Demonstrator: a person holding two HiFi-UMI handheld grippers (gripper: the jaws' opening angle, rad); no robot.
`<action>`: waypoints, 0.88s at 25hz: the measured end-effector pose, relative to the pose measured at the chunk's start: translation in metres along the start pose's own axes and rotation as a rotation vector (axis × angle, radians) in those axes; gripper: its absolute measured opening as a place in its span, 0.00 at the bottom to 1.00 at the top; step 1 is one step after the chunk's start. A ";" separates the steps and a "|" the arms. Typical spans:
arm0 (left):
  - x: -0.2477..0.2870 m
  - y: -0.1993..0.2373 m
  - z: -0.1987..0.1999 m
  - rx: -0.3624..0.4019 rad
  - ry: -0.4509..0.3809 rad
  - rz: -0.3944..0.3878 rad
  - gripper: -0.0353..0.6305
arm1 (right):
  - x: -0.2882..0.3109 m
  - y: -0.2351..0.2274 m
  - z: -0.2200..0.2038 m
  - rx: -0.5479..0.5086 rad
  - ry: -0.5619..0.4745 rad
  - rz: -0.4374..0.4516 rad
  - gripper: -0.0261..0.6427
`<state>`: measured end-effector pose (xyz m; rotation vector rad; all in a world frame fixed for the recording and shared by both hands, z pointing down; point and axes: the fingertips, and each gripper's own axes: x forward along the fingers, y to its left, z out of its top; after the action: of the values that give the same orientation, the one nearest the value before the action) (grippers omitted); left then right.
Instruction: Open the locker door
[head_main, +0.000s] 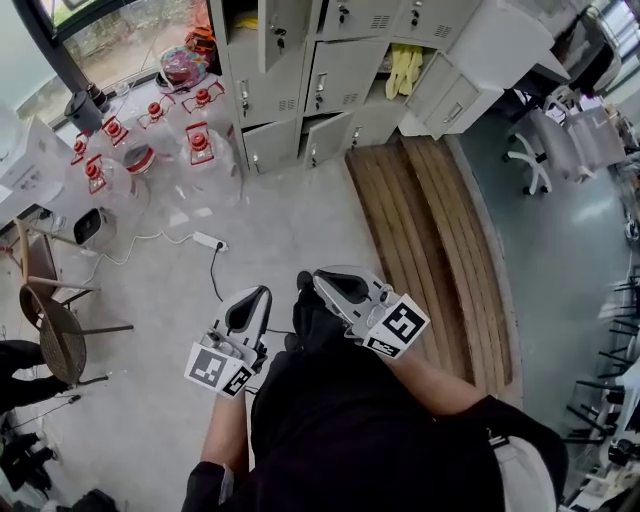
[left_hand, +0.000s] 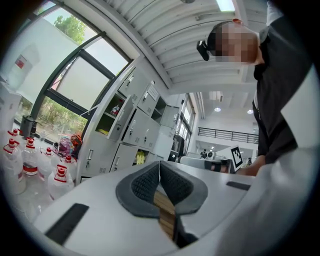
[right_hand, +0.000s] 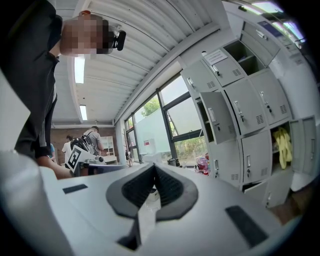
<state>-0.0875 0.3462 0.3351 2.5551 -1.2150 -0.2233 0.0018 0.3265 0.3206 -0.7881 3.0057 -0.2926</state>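
Lockers (head_main: 330, 75): standing well ahead of both pairs of jaws; we are touching none of them.
Locker door (head_main: 279, 32): one upper door is hanging ajar, far beyond the jaw tips.
Left gripper (left_hand: 160, 166): we are holding its jaws clenched together, with nothing between them.
Right gripper (right_hand: 153, 169): we are holding its jaws pressed tight too, gripping nothing.
Water jugs (head_main: 150, 135): crowding the floor ahead and left of the left jaws.
Planks (head_main: 430, 220): lying ahead of the right jaws.

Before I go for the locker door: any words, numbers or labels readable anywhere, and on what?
Nothing reads clearly.
Paper notice on an upper locker door: print too small.
Red sign on the white panel: blurred.
Water jug labels: too small.
Marker cubes: square patterns only, no words.
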 end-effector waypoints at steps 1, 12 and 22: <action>0.002 0.008 0.002 0.003 0.001 0.014 0.08 | 0.008 -0.008 0.000 0.000 0.002 -0.001 0.06; 0.068 0.112 0.037 0.028 -0.002 0.129 0.08 | 0.104 -0.109 0.009 0.014 -0.009 0.045 0.06; 0.142 0.172 0.079 0.056 -0.018 0.224 0.08 | 0.178 -0.188 0.027 0.015 -0.001 0.123 0.06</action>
<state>-0.1446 0.1177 0.3169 2.4415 -1.5203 -0.1644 -0.0607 0.0738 0.3342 -0.5987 3.0306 -0.3108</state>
